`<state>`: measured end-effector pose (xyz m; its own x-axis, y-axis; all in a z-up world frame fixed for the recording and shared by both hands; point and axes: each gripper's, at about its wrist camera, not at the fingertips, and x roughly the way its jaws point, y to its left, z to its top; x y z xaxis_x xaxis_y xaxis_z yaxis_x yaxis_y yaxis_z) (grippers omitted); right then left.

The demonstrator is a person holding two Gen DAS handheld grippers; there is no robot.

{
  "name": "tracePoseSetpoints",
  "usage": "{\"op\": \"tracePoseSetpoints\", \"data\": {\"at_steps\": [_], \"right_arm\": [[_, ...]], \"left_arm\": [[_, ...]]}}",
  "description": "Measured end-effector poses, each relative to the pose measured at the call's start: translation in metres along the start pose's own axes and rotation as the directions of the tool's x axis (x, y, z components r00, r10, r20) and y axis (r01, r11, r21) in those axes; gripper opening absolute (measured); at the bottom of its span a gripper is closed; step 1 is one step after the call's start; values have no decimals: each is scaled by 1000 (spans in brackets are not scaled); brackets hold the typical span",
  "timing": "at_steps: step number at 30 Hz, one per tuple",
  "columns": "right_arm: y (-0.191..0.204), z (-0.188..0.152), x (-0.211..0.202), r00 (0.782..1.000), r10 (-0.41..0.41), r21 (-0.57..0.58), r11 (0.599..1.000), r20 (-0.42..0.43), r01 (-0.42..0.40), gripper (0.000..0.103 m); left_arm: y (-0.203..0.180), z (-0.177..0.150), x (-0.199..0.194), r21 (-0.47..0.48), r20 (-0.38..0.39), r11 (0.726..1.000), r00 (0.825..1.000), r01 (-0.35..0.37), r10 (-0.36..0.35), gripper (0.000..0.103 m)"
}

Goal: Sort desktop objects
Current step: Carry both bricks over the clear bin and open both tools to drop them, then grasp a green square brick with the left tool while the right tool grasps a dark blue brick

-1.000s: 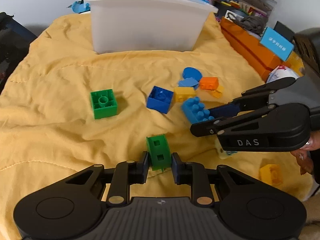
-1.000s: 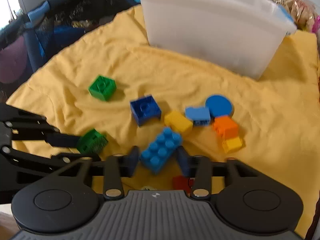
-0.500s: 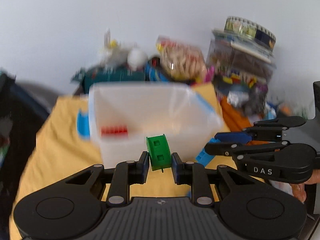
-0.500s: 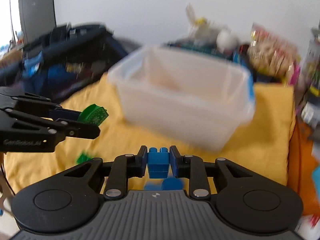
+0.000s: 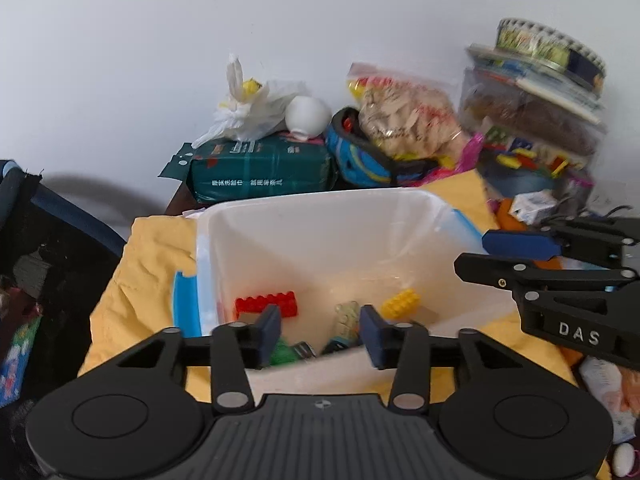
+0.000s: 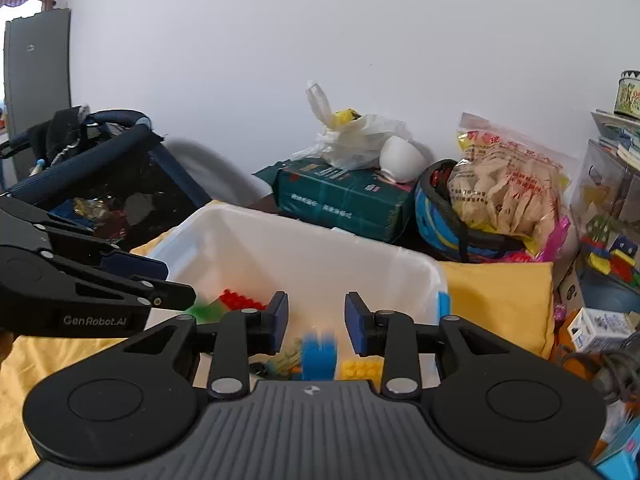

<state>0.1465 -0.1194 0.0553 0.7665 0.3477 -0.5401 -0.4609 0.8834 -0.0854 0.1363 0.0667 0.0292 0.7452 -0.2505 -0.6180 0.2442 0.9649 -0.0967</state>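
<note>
My white bin holds a red brick, a yellow brick and a green brick. My left gripper and right gripper have just spread, pinching nothing. The blue brick, blurred, is probably dropping into the bin.

A translucent white plastic bin with a blue rim piece is sitting on a yellow cloth at centre frame. Inside are showing a red studded brick, a yellow studded brick and a blurred blue brick.
</note>
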Motion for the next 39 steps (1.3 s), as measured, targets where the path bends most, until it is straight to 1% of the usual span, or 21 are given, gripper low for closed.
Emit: {"op": "tracePoseSetpoints", "data": {"at_steps": [2,4,7,10,13,17,19,22,23,24,25,26,28,29,30,31,32,33,34,36,39], "right_arm": [[0,-8,-12,1000,10,-9,1000,15,-10,35],[-2,-17,-24,999,33,-4,999,14,-32,36],[2,-36,-35,997,78,8,997,-19,-78,36],[18,-65,-45,991,120,-29,992,-63,-122,36],[39,-98,-50,976,177,-61,981,-127,-185,36],[60,-130,-49,955,214,-81,969,-204,-235,36],[66,-136,-49,949,223,-86,965,-224,-247,36],[71,-137,-51,948,219,-92,965,-232,-245,36],[73,-136,-52,949,216,-97,965,-231,-244,36],[75,-136,-52,949,215,-104,964,-230,-244,36],[78,-137,-53,949,214,-114,963,-230,-245,36],[80,-139,-53,950,211,-120,962,-231,-243,36],[85,-142,-53,948,210,-124,962,-240,-244,37],[87,-142,-52,946,212,-128,960,-244,-248,37],[90,-143,-50,946,211,-137,959,-245,-249,37],[93,-144,-48,947,208,-154,956,-245,-250,37],[97,-145,-46,948,205,-172,953,-244,-250,37],[101,-145,-45,949,203,-189,949,-243,-252,37],[104,-145,-43,950,202,-206,945,-239,-253,36],[111,-145,-39,955,194,-246,937,-226,-249,36],[125,-150,-31,961,161,-357,904,-223,-235,36]], "left_arm": [[5,-16,-14,-33,14,999,1000,22,-21,50],[8,-40,-26,-52,7,998,999,39,-39,51],[8,-82,-35,-41,-44,999,999,6,-7,51],[3,-122,-38,4,-107,1000,994,-17,17,51],[-12,-151,-35,113,-159,993,986,-36,54,51],[-30,-167,-24,272,-164,960,980,-67,115,51],[-31,-168,-14,303,-158,949,977,-89,143,50],[-27,-170,1,328,-162,936,968,-132,193,46],[-24,-171,3,337,-155,931,966,-143,205,40],[-19,-170,6,331,-168,933,964,-144,209,38],[-12,-169,7,307,-173,941,963,-145,205,32],[-2,-167,7,261,-184,955,964,-139,190,30],[24,-166,8,113,-215,987,967,-118,140,26],[36,-167,5,26,-226,995,969,-95,99,26],[47,-168,1,-69,-231,996,972,-59,41,26],[58,-169,-5,-177,-221,984,974,6,-46,26],[63,-171,-10,-251,-212,966,971,56,-111,26],[67,-175,-15,-310,-205,946,965,94,-163,26],[68,-179,-19,-346,-203,930,957,126,-206,26],[66,-187,-24,-380,-219,910,940,164,-261,26],[55,-196,-28,-351,-246,916,924,195,-291,26]]}}
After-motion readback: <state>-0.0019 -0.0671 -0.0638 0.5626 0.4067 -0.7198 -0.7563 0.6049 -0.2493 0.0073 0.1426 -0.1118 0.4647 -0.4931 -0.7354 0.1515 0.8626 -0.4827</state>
